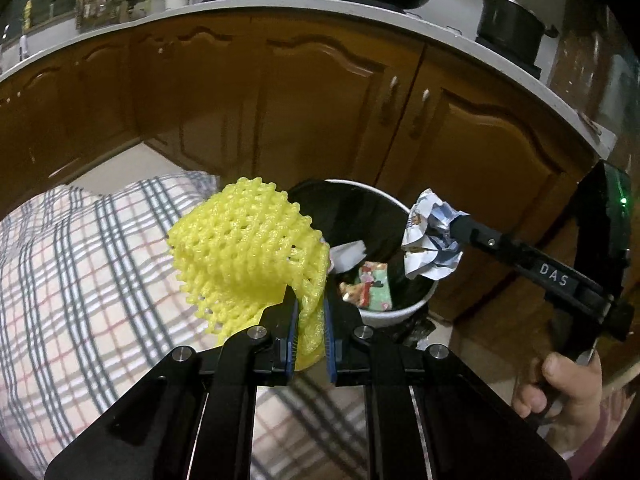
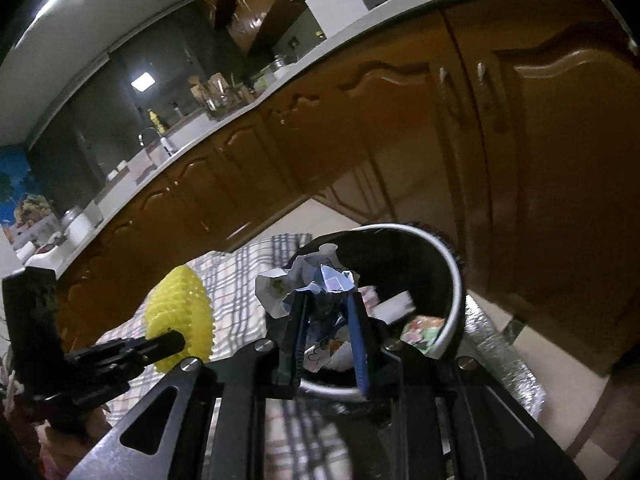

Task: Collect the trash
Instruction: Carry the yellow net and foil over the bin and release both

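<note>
Pinching a yellow foam fruit net point(image 1: 244, 256) between its blue-padded jaws, the left gripper point(image 1: 310, 320) holds it at about 10 o'clock of the trash bin point(image 1: 416, 308), the net bulging up and leftward over the plaid cloth point(image 1: 80, 264). In the same left wrist view the right gripper point(image 1: 456, 232) reaches in from 3 o'clock, its jaws clamped on a crumpled ball of printed paper point(image 1: 430, 236) that hangs over the bin's right side. The bin has a white rim and a dark liner, and inside lie a colourful printed wrapper point(image 1: 370, 286) and a white scrap point(image 1: 348, 254). The right wrist view shows the right gripper point(image 2: 330, 320) squeezing the crumpled paper point(image 2: 308, 280) just above the bin rim point(image 2: 452, 280), with the foam net point(image 2: 180, 314) at 9 o'clock, beside the bin rather than over it. Brown wooden cabinet doors point(image 1: 320, 112) stand behind, under a pale countertop point(image 1: 240, 6) carrying a dark pot point(image 1: 512, 24) at 1 o'clock. The person's right hand point(image 1: 568, 388) grips the handle at 4 o'clock.
</note>
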Motion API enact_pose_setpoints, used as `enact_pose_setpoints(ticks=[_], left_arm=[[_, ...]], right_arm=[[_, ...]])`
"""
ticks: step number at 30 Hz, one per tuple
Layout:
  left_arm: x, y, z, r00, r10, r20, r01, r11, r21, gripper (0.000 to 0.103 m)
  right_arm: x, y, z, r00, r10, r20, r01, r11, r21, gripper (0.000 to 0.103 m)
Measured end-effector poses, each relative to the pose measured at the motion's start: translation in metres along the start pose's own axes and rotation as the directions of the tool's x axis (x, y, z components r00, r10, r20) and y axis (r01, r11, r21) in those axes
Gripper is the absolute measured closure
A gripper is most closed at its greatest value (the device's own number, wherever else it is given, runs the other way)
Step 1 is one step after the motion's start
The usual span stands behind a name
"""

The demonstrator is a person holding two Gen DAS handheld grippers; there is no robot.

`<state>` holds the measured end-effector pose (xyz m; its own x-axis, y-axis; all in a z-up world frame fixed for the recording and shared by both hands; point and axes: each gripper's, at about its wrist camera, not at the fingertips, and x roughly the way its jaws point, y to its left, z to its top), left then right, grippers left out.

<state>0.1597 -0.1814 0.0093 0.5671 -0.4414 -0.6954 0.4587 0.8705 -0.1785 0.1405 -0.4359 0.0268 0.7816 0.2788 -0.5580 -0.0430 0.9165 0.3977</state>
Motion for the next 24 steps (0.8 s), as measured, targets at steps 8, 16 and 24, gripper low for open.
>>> enact_pose_setpoints(ticks=[8,16,24], left_arm=[[0.035,-0.018,0.024,0.998,-0.044,-0.045,0.045,0.999,0.025,0.094],[0.074,-0.03,0.029,0.991,-0.066,-0.116,0.069,0.997,0.021,0.094],[0.089,-0.034,0.027,0.987,-0.062,-0.15,0.066,0.998,0.021,0.093]], right_arm=[[0.011,-0.014,0.01,0.999,-0.045,-0.008,0.044,0.999,-0.004,0.083],[0.026,-0.022,0.011,0.997,-0.066,-0.048,0.066,0.998,-0.01,0.083],[0.037,-0.029,0.012,0.994,-0.073,-0.08,0.072,0.997,-0.009,0.083]])
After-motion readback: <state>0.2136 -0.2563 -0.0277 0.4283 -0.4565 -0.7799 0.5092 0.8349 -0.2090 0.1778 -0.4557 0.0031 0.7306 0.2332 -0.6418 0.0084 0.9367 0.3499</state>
